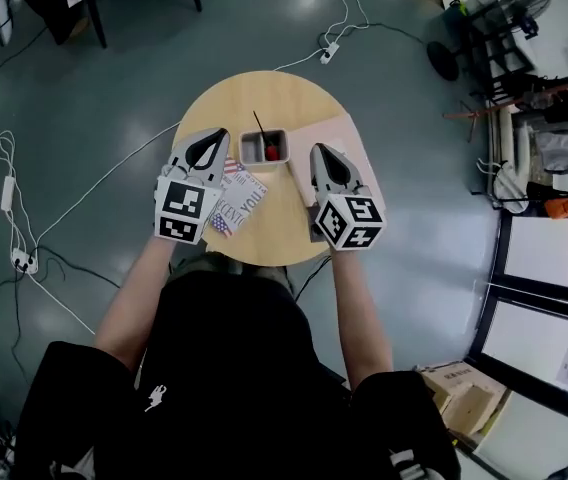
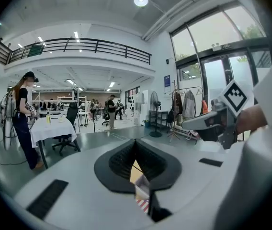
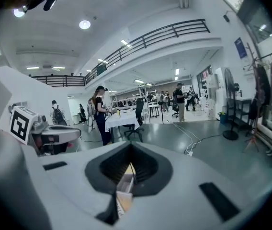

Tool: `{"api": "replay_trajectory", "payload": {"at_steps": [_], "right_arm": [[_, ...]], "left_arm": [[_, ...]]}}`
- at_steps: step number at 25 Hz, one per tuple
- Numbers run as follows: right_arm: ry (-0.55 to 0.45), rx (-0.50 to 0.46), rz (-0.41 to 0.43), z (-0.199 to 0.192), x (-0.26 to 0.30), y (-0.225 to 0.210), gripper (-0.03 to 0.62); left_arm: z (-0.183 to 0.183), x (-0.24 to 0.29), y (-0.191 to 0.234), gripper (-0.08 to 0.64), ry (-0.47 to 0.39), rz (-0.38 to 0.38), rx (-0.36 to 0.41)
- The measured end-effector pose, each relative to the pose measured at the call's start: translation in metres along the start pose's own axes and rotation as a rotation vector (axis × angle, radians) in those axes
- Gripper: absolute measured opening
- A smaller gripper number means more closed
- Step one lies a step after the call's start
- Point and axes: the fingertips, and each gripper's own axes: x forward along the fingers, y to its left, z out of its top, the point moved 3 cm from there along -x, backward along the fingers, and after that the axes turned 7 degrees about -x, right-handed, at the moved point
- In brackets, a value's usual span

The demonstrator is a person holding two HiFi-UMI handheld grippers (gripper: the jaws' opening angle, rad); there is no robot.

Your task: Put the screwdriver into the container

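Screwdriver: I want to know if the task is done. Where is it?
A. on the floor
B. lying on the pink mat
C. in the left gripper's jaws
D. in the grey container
D: the head view shows the red-handled screwdriver standing in the grey container, its dark shaft leaning out over the rim.

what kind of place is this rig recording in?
Probably a big open lab or workshop hall: a railed mezzanine, a person standing by a cloth-covered table, and a corded power strip lying on the grey floor.
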Motion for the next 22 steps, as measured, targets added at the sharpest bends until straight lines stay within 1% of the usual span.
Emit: {"api": "replay_trajectory", "payload": {"at_steps": [2,6,12,17,22], "right_arm": [[-0.012,-0.006,-0.021,0.006,-0.016,0.001,0.002],[-0.048,-0.01,-0.052,0.018,-0.044,0.005,0.002],[-0.107,-0.007,-0.089,0.035,-0.079,0.014,0.002],[-0.14,-0.002,-0.119,0.04,-0.097,0.009,0.002],[-0.149,0.008,-0.132,0.042,-0.1,0.005,0.002]], "left_arm": [[0.006,-0.004,-0.006,0.002,-0.014,-0.016,0.005],[0.017,-0.013,-0.013,0.002,-0.049,-0.041,-0.011],[0.022,-0.026,-0.019,0.003,-0.051,-0.063,-0.026],[0.033,-0.033,-0.023,0.002,-0.085,-0.07,-0.014],[0.035,-0.035,-0.024,0.002,-0.088,-0.072,-0.009]]}}
